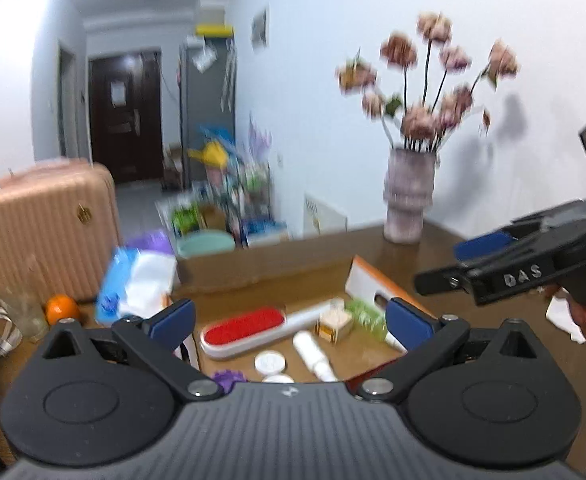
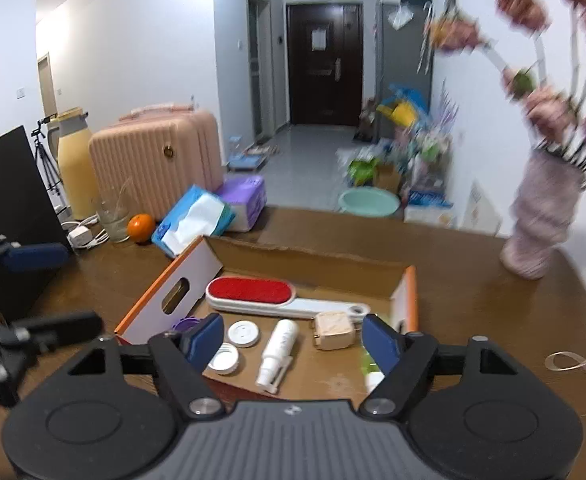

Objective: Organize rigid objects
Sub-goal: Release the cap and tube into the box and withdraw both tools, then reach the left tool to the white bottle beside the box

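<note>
An open cardboard box (image 2: 313,260) with orange-edged flaps lies on the brown table. Inside it lie a white brush with a red pad (image 2: 249,292), a white spray bottle (image 2: 279,350), a beige square case (image 2: 333,330), round white lids (image 2: 244,333) and a green item (image 1: 367,314). My right gripper (image 2: 293,340) hovers above the box, open, nothing between its blue pads. My left gripper (image 1: 289,318) also hangs open and empty over the box (image 1: 253,264); the brush (image 1: 245,330) and bottle (image 1: 313,354) lie below it. The right gripper (image 1: 505,256) shows at the right of the left wrist view.
A vase of pink flowers (image 2: 541,216) stands at the table's far right. An orange (image 2: 141,227), a glass (image 2: 114,220), tissue packs (image 2: 197,220) and a charger (image 2: 79,236) sit at the far left. A black monitor (image 2: 9,188) stands left. Suitcases (image 2: 153,160) stand beyond the table.
</note>
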Tool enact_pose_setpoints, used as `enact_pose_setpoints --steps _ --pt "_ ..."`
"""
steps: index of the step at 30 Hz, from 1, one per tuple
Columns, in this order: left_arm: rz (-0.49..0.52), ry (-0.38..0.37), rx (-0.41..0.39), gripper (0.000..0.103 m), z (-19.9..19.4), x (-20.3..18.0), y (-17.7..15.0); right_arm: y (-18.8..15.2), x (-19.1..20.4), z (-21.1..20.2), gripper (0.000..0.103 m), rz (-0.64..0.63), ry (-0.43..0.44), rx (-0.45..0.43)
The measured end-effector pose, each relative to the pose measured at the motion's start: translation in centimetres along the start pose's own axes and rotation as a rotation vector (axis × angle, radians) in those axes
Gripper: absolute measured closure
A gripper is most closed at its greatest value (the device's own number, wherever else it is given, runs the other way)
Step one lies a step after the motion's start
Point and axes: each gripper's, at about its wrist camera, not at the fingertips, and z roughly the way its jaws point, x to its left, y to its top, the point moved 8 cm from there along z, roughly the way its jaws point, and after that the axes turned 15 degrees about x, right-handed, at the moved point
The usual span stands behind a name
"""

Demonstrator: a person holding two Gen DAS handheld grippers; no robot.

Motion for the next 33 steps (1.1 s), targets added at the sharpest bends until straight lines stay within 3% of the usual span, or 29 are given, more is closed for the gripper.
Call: enact_pose_setpoints --steps 10,16,23,27,30,33 --pt "-0.119 0.034 -0.166 0.000 -8.6 -1.0 -2.6 -6.5 0.7 -10.6 0.009 -0.028 -0.127 -0.195" --pt "-0.103 0.065 -0.248 0.000 -12.0 -2.8 -7.7 -11.5 1.6 -13.8 0.006 0.018 -0.141 -0.327" --pt "-0.161 0.021 -0.268 0.000 -15.4 -5.1 -16.4 -20.1 3.5 -15.8 0.004 0.119 -0.107 -0.403" --pt "-0.194 0.039 -0.217 0.000 -15.5 -5.9 -21.8 -25.6 4.4 -15.7 0.000 0.186 -0.114 -0.407" --pt "-0.220 0.033 -0.142 0.000 -14.2 -6.0 -23.6 -28.4 5.0 -14.6 0.000 0.199 -0.108 -0.356" --pt "-0.235 0.039 -0.138 0.000 -13.6 -5.8 -23.5 -29.5 5.2 -13.9 0.000 0.168 -0.150 -0.318"
